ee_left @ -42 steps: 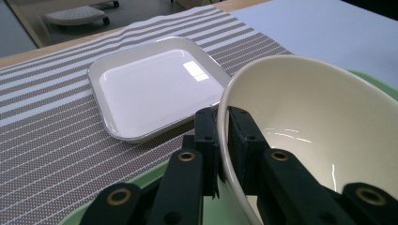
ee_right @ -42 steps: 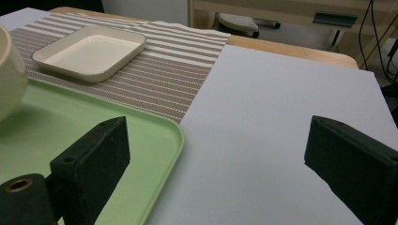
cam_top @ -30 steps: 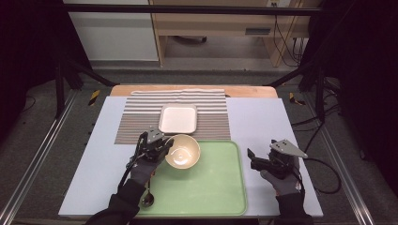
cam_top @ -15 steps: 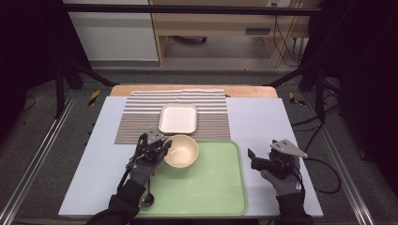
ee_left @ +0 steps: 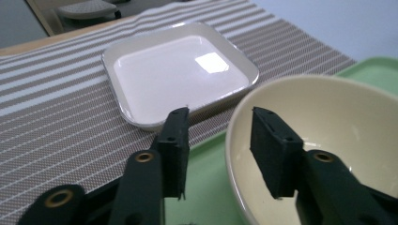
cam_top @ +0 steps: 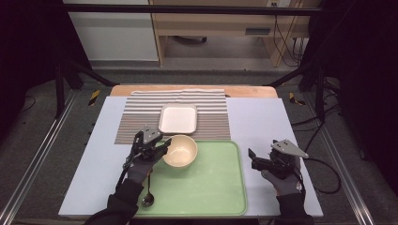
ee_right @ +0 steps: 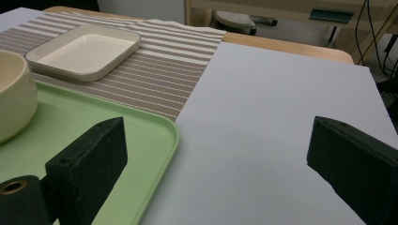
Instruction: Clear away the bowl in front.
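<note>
Bowl [ee_left: 328, 140] rim sits between the left gripper's [ee_left: 220, 140] part-closed fingers; the right gripper's [ee_right: 216, 154] fingers gape wide, empty.

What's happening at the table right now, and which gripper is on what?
A person works with a gripper in each hand. The left gripper has its jaws astride the near rim of the cream bowl, one jaw inside and one outside; a small gap shows, so a firm clamp cannot be confirmed. The bowl sits at the far left corner of the green tray. The right gripper hangs wide open over the pale mat, holding nothing. A square white dish rests on the striped placemat, and a spoon lies by the tray's left edge.
</note>
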